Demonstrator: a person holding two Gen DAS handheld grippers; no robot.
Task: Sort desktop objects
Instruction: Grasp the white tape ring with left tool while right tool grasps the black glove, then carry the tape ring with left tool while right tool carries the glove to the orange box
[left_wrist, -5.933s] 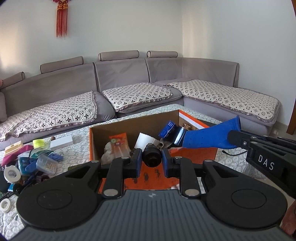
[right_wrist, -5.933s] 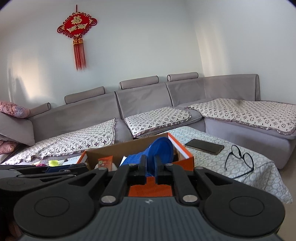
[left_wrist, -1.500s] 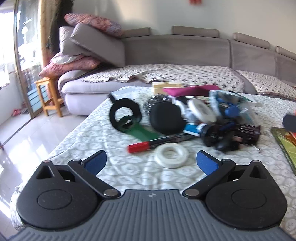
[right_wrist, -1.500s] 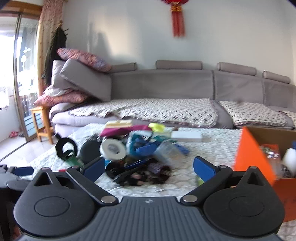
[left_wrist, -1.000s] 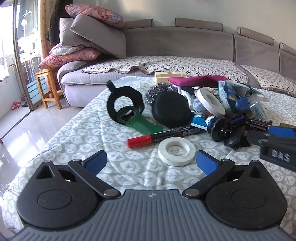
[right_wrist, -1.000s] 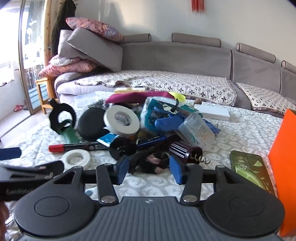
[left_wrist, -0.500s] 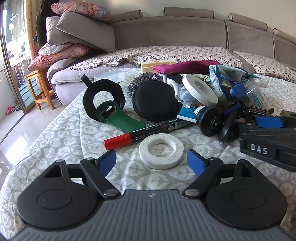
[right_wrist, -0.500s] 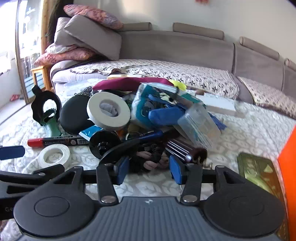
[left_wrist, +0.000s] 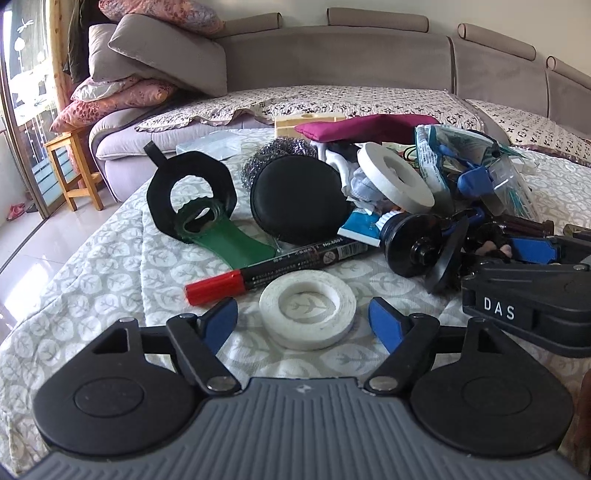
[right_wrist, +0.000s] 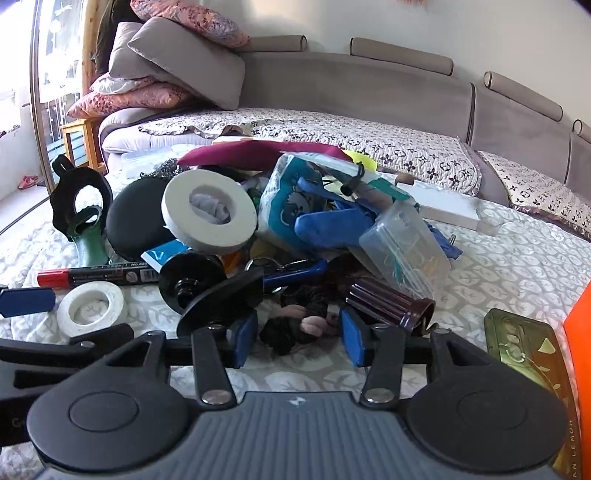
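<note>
Tape roll (left_wrist: 307, 308), small and white, lies flat on the tablecloth (left_wrist: 110, 273) between the closing jaws of the left gripper (left_wrist: 303, 320), not yet pressed. It should be centred before squeezing. The right gripper (right_wrist: 298, 335) is opening around a hair tie (right_wrist: 295, 325).

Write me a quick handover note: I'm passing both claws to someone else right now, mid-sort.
Left claw: empty, jaws closing around the small white tape roll, pads not touching it.
Right claw: jaws opening, not gripping, either side of the dark and pink hair ties.
Pile on the tablecloth: red-capped marker, large tape roll, clear plastic box, black round case.
Orange box at right edge.
Done: nothing lifted here.
Left: most of the pile.
</note>
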